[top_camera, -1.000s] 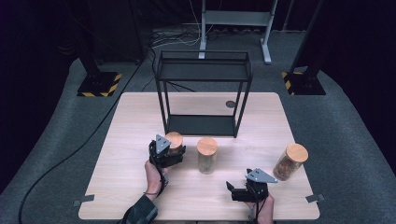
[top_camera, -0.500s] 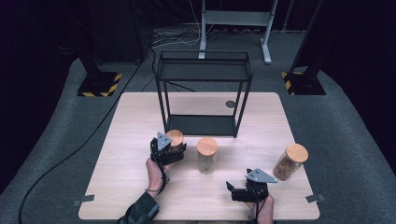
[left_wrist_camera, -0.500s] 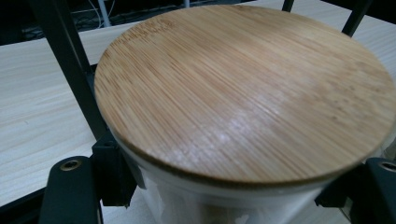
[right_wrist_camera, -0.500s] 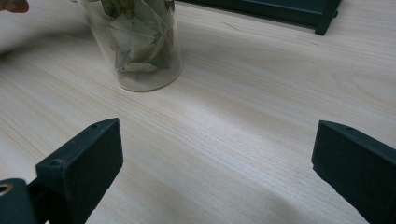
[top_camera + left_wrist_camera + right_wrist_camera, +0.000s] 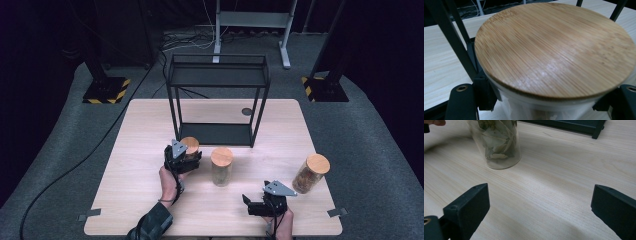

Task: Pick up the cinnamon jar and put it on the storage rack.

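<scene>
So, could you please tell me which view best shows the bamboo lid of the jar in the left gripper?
The left gripper view: the bamboo lid shows its grain close up. The high view shows it small beside the left gripper.

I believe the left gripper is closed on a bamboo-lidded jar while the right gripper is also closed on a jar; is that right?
Not quite. The left gripper is closed on the bamboo-lidded jar, but the right gripper holds nothing: the right gripper view shows its jaws wide apart over bare table, with the jar of leaves standing beyond them.
</scene>
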`<control>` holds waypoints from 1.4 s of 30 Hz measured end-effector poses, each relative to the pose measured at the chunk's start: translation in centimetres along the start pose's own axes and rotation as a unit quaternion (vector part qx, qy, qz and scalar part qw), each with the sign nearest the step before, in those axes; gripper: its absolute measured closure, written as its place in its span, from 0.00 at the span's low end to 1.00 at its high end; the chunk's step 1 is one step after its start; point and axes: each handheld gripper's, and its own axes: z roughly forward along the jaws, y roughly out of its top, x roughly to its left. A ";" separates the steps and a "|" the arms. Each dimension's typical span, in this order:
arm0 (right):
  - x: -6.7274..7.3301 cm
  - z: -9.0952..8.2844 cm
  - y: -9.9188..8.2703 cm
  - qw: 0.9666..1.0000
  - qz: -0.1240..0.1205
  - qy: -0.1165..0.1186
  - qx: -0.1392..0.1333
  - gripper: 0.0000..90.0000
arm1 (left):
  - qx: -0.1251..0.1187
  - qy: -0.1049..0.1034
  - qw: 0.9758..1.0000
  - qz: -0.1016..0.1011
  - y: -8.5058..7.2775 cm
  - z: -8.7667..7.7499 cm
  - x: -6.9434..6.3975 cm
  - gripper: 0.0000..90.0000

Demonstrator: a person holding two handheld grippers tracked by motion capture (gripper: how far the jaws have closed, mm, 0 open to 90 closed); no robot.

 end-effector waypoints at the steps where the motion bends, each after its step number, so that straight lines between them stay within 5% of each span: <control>1: 0.0 0.0 0.0 1.000 0.000 0.000 0.000 0.02 | 0.000 0.000 1.000 0.000 0.0 0.0 0.0 0.28; 42: 0.0 0.0 0.0 1.000 -0.002 0.002 0.000 0.02 | -0.006 0.009 1.000 0.002 1.6 3.1 0.0 0.28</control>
